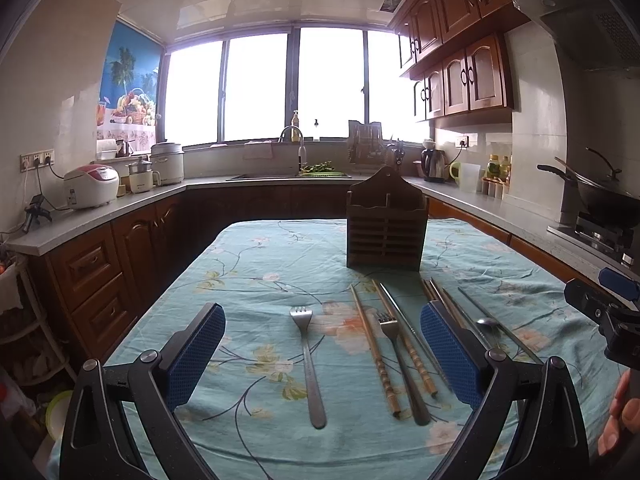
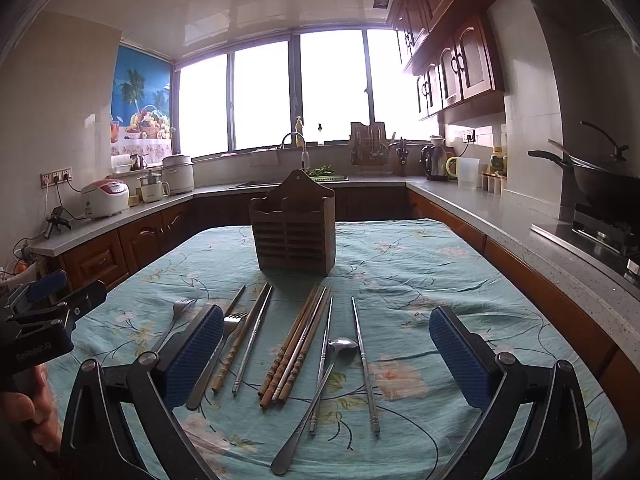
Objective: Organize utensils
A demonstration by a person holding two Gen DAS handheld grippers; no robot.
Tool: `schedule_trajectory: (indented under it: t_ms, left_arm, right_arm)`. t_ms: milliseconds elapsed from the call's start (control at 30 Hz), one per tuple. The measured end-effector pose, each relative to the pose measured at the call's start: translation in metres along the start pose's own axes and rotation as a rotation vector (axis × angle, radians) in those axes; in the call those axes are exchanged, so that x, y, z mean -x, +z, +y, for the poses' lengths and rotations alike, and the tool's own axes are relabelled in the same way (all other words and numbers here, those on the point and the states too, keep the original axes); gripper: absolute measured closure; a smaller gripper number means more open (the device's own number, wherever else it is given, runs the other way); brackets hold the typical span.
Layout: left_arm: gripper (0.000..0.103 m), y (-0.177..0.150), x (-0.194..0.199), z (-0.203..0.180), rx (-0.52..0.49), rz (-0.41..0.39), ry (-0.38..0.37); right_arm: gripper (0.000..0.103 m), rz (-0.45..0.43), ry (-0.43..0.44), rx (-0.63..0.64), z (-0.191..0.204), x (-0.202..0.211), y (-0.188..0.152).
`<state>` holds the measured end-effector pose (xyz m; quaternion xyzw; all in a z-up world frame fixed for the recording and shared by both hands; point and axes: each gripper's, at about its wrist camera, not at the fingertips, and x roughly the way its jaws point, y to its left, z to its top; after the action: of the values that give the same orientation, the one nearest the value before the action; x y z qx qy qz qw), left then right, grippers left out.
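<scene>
Left gripper spread wide; right gripper likewise.

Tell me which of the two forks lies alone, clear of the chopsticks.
The left fork, alone on the tablecloth between the left gripper's open fingers. The other fork lies among the bamboo chopsticks.

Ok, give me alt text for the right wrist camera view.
Open right gripper hovers over forks, chopsticks and a spoon laid in a row on a floral tablecloth, with a wooden utensil holder standing behind them.
</scene>
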<state>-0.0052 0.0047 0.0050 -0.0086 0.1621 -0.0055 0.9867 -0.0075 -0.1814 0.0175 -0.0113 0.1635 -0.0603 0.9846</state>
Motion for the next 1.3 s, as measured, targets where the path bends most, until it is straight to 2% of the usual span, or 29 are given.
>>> schedule_trajectory:
  t_ms: [1300]
  left_arm:
    - [0.005, 0.0024, -0.0044, -0.0007, -0.003, 0.015, 0.000]
  right_arm:
    - [0.000, -0.002, 0.032, -0.010, 0.0032, -0.0018, 0.0002]
